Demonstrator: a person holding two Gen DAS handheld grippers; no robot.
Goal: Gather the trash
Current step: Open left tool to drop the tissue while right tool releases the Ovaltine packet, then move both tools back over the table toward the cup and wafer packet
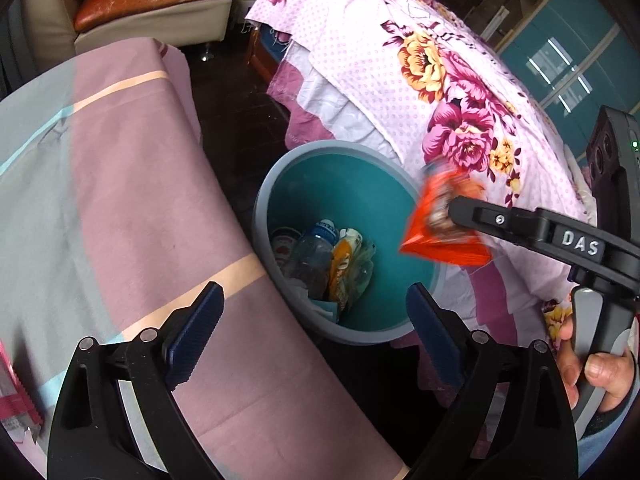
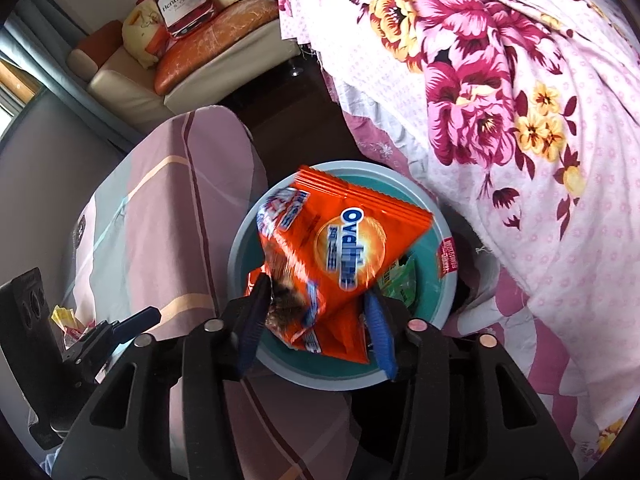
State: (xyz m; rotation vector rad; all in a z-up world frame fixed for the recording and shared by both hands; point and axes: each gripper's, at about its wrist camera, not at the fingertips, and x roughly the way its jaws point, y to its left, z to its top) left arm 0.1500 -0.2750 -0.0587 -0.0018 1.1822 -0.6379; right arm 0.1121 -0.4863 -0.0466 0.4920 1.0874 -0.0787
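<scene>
Blue pads of my right tool [image 2: 316, 320] sit right up at the lens, with the orange Ovaltine bag [image 2: 340, 256] between them. The jaws stand partway apart; the left pad is against the crumpled lower end of the bag, but I honestly can't tell if the right one presses on it, and the bag looks blurred. So whether it's gripped or let go, can't say. It hangs straight over the mouth of the teal bin [image 2: 444, 300], whose grey rim shows all around it, and a green wrapper [image 2: 400, 280] peeks out from inside.

From my left tool's [image 1: 316, 328] side, the jaws are spread wide with nothing between them, hovering over the near rim of the bin. Down at the bottom lie a clear plastic bottle [image 1: 312, 252], a yellow-orange packet [image 1: 344, 264] and some other wrappers.

Left of the bin is the tabletop [image 1: 120, 200] under a pink and grey striped cloth, its edge running just beside the bin. On the other side hangs the floral bedspread [image 1: 420, 80] of the bed, touching the bin's far rim. At the back stands a sofa [image 1: 160, 4] with an orange cushion.
</scene>
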